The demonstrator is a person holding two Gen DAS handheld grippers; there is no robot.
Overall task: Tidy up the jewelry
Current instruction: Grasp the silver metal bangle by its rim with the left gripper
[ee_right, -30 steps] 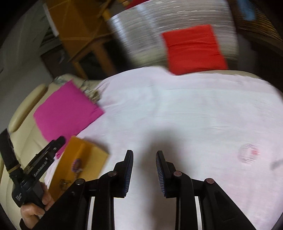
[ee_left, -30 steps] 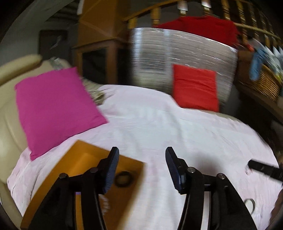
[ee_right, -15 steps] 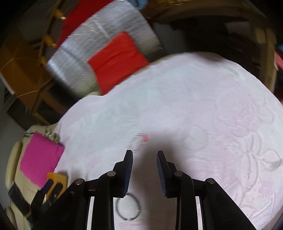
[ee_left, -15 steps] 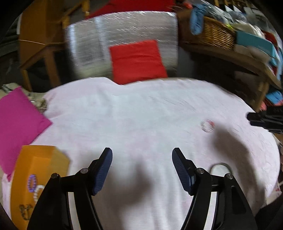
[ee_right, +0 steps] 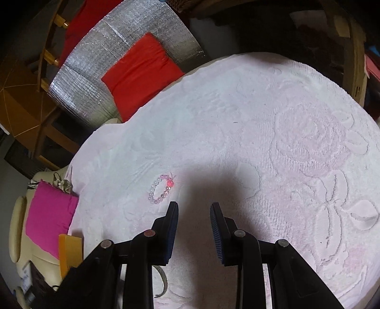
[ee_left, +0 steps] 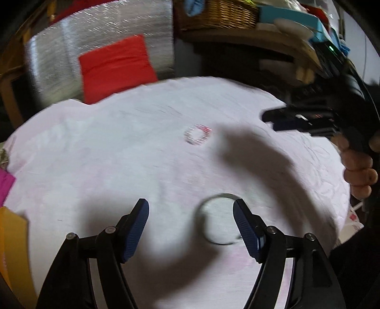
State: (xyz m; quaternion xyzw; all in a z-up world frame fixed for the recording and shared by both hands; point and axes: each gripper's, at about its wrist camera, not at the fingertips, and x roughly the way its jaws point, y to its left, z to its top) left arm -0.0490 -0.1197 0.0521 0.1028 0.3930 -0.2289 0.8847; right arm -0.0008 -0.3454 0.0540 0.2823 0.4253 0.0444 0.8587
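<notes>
A beaded bracelet [ee_right: 161, 189] of clear pink beads with one red bead lies on the pale pink embossed cloth [ee_right: 273, 123], just left of and beyond my right gripper [ee_right: 194, 208], which is open and empty. The bracelet also shows blurred in the left wrist view [ee_left: 198, 135]. A thin metal bangle [ee_left: 219, 219] lies on the cloth between the open fingers of my left gripper [ee_left: 191, 209], near its right finger. Part of the bangle [ee_right: 162, 281] shows under my right gripper. An orange tray [ee_left: 11, 249] sits at the far left edge; it also shows in the right wrist view [ee_right: 70, 252].
A red cushion [ee_right: 140, 71] leans on a silver foil panel [ee_right: 95, 83] behind the cloth. A magenta cushion [ee_right: 49, 223] lies on a cream sofa at the left. A wicker basket [ee_left: 218, 12] and cluttered shelf stand at the back right. The other hand-held gripper [ee_left: 308, 121] is at the right.
Both grippers have swung right, away from the orange tray. The bangle now lies between my left fingers. The beaded bracelet has come closer to my right gripper.
</notes>
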